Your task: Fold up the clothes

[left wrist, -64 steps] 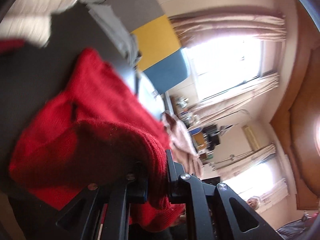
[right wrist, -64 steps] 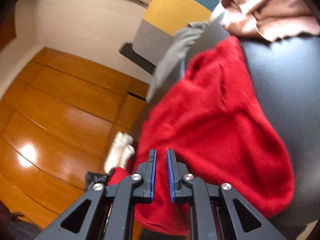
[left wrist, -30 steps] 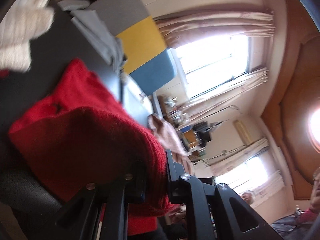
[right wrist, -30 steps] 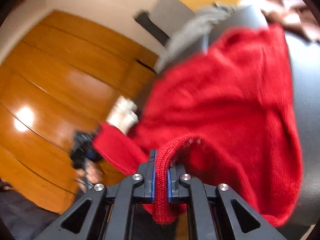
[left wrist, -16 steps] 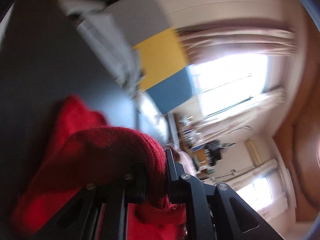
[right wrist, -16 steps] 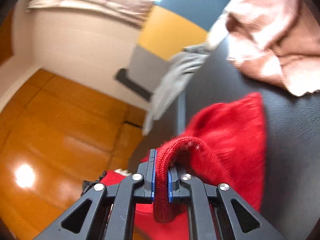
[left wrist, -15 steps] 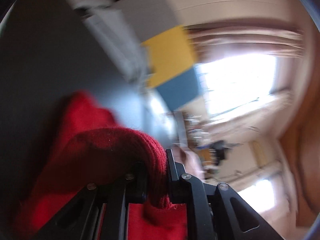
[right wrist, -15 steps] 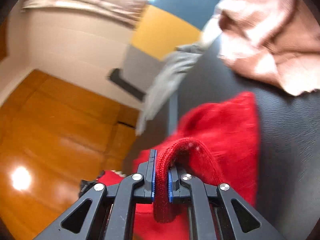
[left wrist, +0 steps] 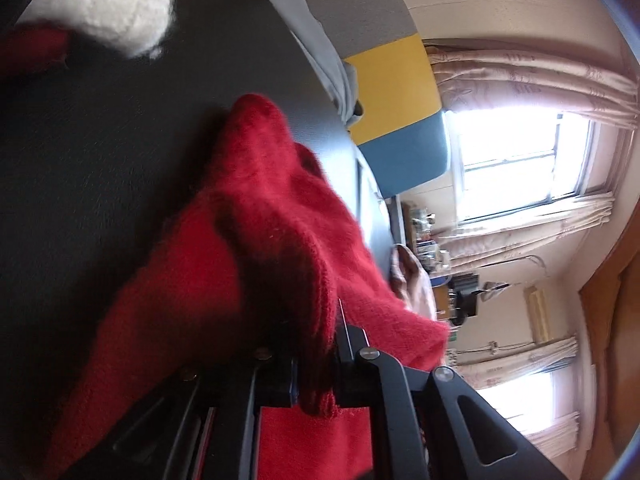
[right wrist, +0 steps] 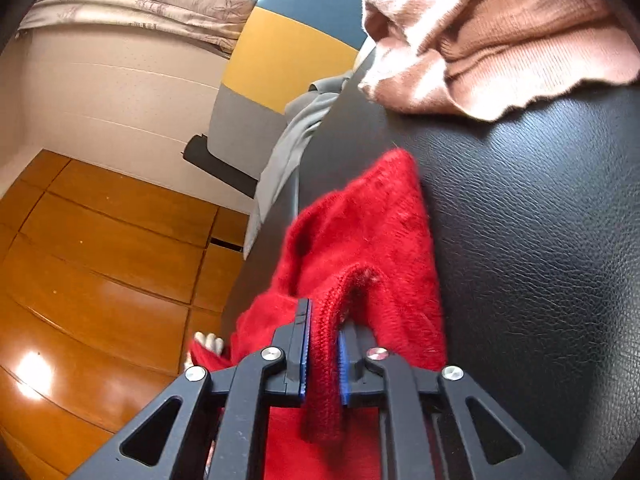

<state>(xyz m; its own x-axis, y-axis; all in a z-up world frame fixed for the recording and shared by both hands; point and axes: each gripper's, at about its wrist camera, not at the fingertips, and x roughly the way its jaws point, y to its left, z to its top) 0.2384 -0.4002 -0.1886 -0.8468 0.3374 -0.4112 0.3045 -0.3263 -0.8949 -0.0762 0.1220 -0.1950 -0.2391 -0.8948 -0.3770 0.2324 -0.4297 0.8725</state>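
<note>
while both grippers pinched the same ribbed edge of the red sweater, the garment ran forward from them across the black leather surface, its far corner pointing toward the pink knit. the left gripper was clamped on a fold of that edge, and the right gripper likewise. the long axis lay along the fingers, neither hand clearly nearer, so any fold would likely carry the held edge toward that far corner.
</note>
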